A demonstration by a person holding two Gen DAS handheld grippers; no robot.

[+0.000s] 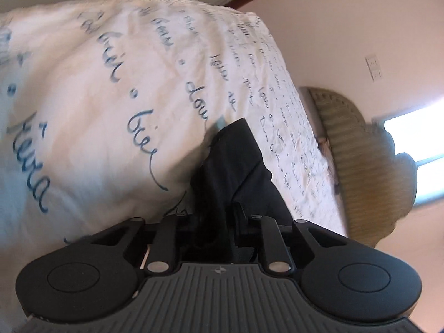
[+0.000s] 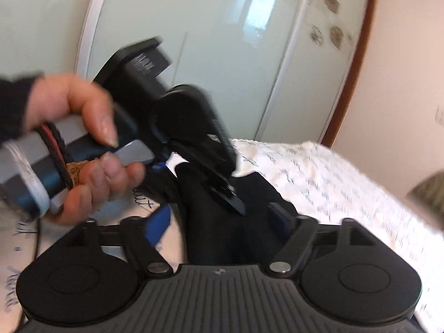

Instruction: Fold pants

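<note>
Black pants (image 1: pixel 236 166): dark fabric bunched and pulled up off a white duvet (image 1: pixel 97 97) printed with blue cursive script. In the left wrist view the cloth runs from between the fingers of the left gripper (image 1: pixel 215 222) up and away to a folded corner lying against the duvet; the fingers stand close together with the fabric pinched between them, so the left gripper is clamped on the pants. In the right wrist view the same black pants (image 2: pixel 222 222) fill the gap between the fingers of the right gripper (image 2: pixel 222 222); a blue fingertip pad (image 2: pixel 159 223) shows at the left finger, set apart from the other finger, with the cloth passing between them. Whether the right jaws actually press the fabric or merely straddle it: cannot tell, motion blur. Also in the right wrist view, the other gripper (image 2: pixel 194 149) crosses the frame just above the cloth, tilted, its fingers pointing down into the black fabric; the person's left hand (image 2: pixel 83 144) wraps its handle, dark sleeve at the wrist, a red-and-black braided cord around the grip. Surroundings: duvet covers a bed; a ribbed olive-beige cushion or pillow (image 1: pixel 355 161) lies at the bed's far edge, near a bright window (image 1: pixel 416 152). Pale glossy wardrobe doors (image 2: pixel 208 41) with a white frame stand behind the bed, next to a pinkish wall (image 1: pixel 347 27) with a switch plate (image 1: pixel 373 68).
</note>
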